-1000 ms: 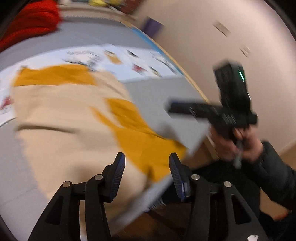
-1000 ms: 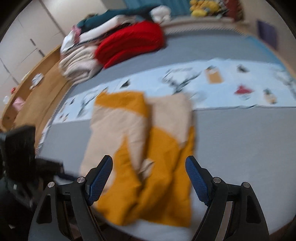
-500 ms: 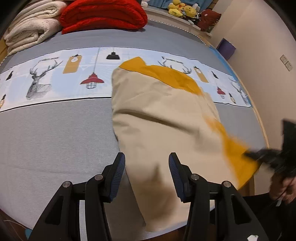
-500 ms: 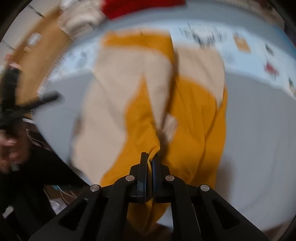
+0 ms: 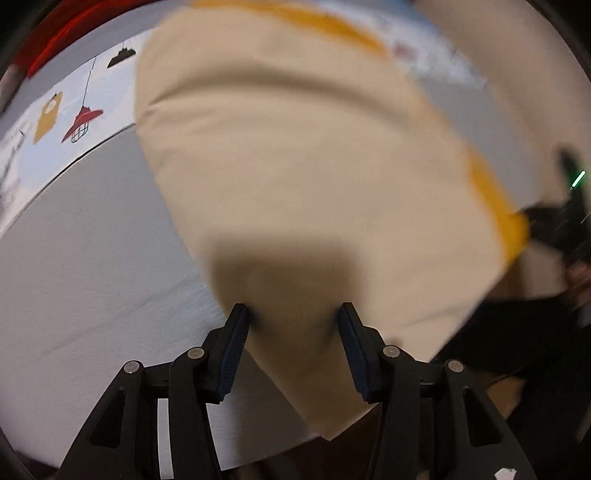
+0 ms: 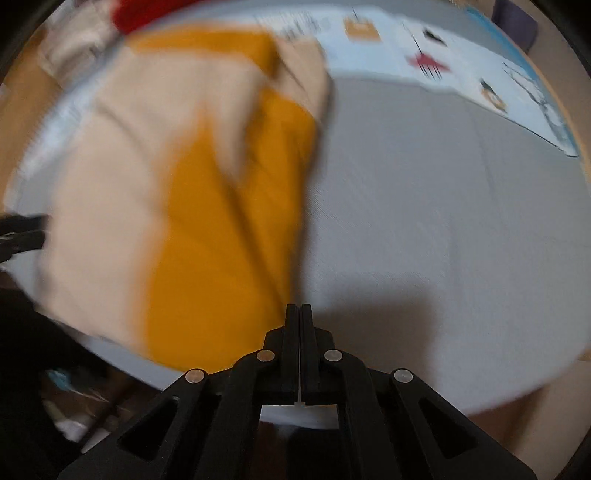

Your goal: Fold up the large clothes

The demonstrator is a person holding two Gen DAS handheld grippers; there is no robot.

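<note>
One beige-and-mustard garment (image 5: 303, 177) lies on one grey bed (image 6: 424, 221). One printed runner (image 5: 48, 122) crosses the bed, and one red bundle (image 6: 147, 14) sits at the far side. Two claws show, the left claw (image 5: 291, 347) and the right claw (image 6: 299, 317).

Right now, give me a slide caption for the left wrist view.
Open left gripper straddles the beige garment's near corner on the grey bed.

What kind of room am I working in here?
Most likely a bedroom. The garment lies on a wide grey bed cover with a printed band of lamps, and red bedding is piled at the far side.
</note>
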